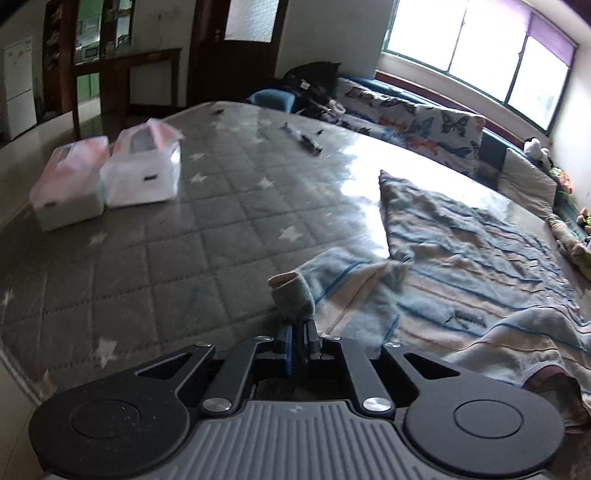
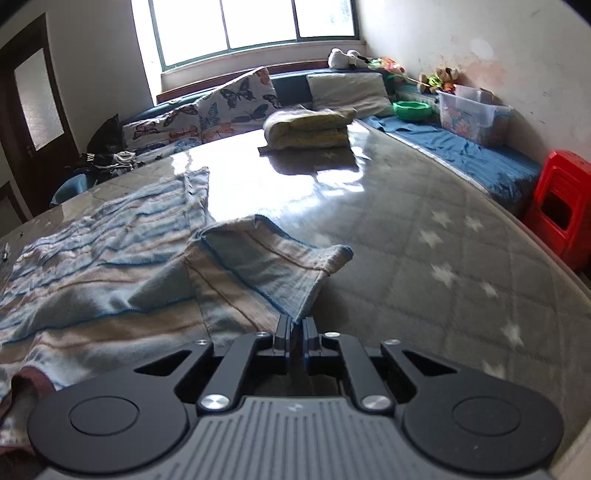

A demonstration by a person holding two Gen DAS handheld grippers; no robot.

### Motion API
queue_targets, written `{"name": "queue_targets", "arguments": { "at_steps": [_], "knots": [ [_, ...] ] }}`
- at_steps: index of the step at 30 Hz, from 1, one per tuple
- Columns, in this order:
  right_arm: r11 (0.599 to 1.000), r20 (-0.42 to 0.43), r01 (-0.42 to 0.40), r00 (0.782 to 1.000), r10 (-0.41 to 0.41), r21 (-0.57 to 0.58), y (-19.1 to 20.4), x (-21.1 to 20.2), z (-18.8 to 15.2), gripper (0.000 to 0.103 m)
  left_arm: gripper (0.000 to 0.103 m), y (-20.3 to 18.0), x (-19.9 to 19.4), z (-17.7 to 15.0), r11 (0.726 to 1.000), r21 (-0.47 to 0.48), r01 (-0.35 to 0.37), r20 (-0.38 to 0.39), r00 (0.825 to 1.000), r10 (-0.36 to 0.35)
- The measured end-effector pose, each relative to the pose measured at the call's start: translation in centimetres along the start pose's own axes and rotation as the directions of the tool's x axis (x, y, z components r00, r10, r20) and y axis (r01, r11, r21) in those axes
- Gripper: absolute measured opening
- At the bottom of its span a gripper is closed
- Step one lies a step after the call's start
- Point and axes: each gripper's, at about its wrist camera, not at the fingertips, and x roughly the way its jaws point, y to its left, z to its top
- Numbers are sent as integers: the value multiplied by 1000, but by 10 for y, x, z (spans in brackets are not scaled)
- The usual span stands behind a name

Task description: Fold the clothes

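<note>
Left wrist view: left gripper (image 1: 297,325), nearly closed, pinched a striped blanket (image 1: 480,258) corner at centre frame; two white boxes (image 1: 110,177) stood upper left on the mattress (image 1: 184,240). Right gripper (image 2: 294,326) likewise clamped the blanket's (image 2: 110,258) edge; a folded quilt (image 2: 310,129) lay beyond.

bedroom, daylight pouring in
big window (image 2: 255,26) top centre, dark wooden door (image 2: 33,107) far left, red plastic stool (image 2: 561,206) right edge
</note>
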Motion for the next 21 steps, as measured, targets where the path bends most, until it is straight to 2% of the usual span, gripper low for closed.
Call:
{"name": "queue_targets", "arguments": {
  "at_steps": [8, 12, 15, 18, 21],
  "knots": [
    [1000, -40, 25, 999, -25, 3, -21, -32, -20, 7, 7, 26, -1, -11, 998, -46, -53, -38, 998, 51],
    [999, -20, 47, 999, -47, -12, -26, -38, -14, 11, 8, 17, -4, -6, 1000, -10, -5, -35, 999, 5],
    [999, -5, 36, 999, -36, 0, -29, -27, 2, 19, 12, 0, -5, -3, 998, 31, 54, -35, 998, -53],
    [999, -3, 34, 999, -34, -10, -27, -11, 13, 30, 17, -20, -4, -2, 990, 68, 122, -48, 992, -119],
    [999, -17, 48, 999, -48, -1, -27, 9, 20, 32, 23, -44, -1, -6, 976, 110, 189, -73, 981, -181]
  ]
}}
